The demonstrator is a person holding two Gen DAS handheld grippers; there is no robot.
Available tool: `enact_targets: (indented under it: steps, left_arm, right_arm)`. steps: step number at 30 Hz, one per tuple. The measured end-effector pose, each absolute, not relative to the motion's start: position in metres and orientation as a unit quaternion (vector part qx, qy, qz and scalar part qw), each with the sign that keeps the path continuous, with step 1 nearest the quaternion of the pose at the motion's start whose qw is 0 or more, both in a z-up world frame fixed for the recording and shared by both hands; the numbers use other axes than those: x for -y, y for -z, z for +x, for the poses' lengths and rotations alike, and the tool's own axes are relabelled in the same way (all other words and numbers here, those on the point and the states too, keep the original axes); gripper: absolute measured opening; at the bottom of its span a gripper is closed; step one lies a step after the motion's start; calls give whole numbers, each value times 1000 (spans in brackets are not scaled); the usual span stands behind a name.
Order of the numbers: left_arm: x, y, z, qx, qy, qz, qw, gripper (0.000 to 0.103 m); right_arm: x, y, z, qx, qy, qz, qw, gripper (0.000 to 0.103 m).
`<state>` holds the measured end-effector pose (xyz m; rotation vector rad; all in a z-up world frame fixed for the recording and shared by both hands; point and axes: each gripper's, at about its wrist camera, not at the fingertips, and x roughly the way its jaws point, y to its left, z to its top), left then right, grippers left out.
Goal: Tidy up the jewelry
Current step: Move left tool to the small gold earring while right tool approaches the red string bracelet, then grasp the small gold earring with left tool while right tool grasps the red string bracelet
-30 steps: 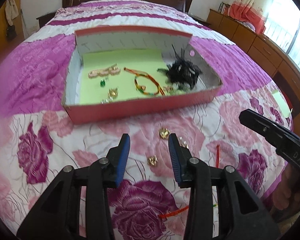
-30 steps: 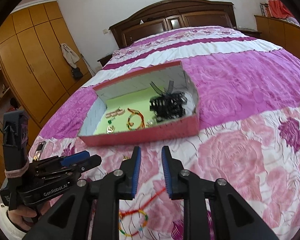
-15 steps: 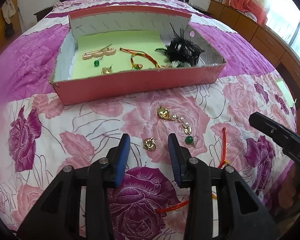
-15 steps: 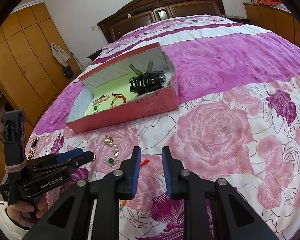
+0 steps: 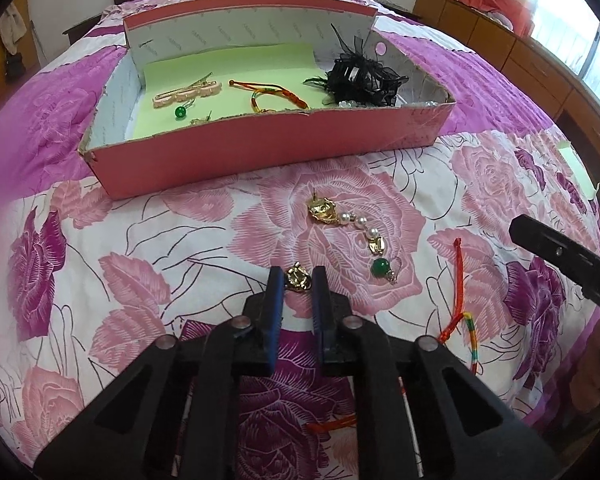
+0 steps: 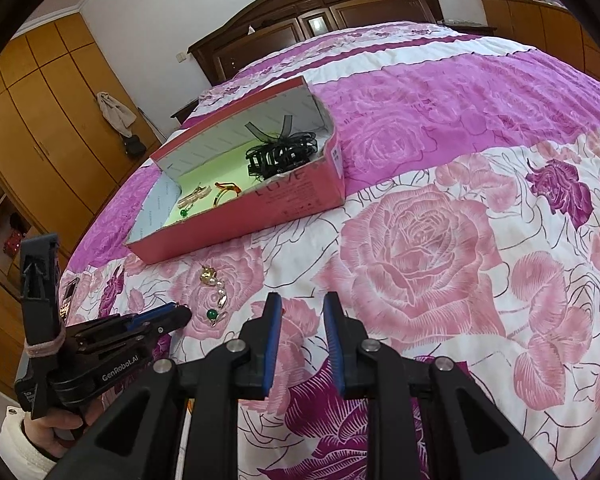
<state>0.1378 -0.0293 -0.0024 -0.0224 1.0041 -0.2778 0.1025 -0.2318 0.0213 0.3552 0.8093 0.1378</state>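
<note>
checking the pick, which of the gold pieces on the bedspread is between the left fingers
The small gold stud, alone and nearest the camera, pinched by the left gripper. The other gold pieces belong to the pearl-and-green-bead earring lying free beyond it.

Shiny gold metal earring [image 5: 298,277]; matt pink cardboard box [image 5: 260,152]; quilted cloth bedspread [image 5: 140,240].

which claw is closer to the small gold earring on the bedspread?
Left. The left claw has just closed on the small gold earring, pads pressing it. The right claw hovers off to its side, holding nothing.
</note>
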Motion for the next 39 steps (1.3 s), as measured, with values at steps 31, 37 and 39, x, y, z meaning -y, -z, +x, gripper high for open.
enact_targets:
  steps: [31, 37, 39]
  left_arm:
    - [-19, -20, 118, -446, 98, -53, 888, 5]
    - [-20, -17, 119, -449, 96, -53, 887, 5]
    - [-19, -17, 119, -450, 95, -51, 886, 5]
  right_arm:
    - [166, -6, 85, -453, -128, 109, 875, 24]
    - [158, 6, 88, -465, -123, 92, 872, 24]
    - [158, 9, 88, -464, -120, 91, 873, 24]
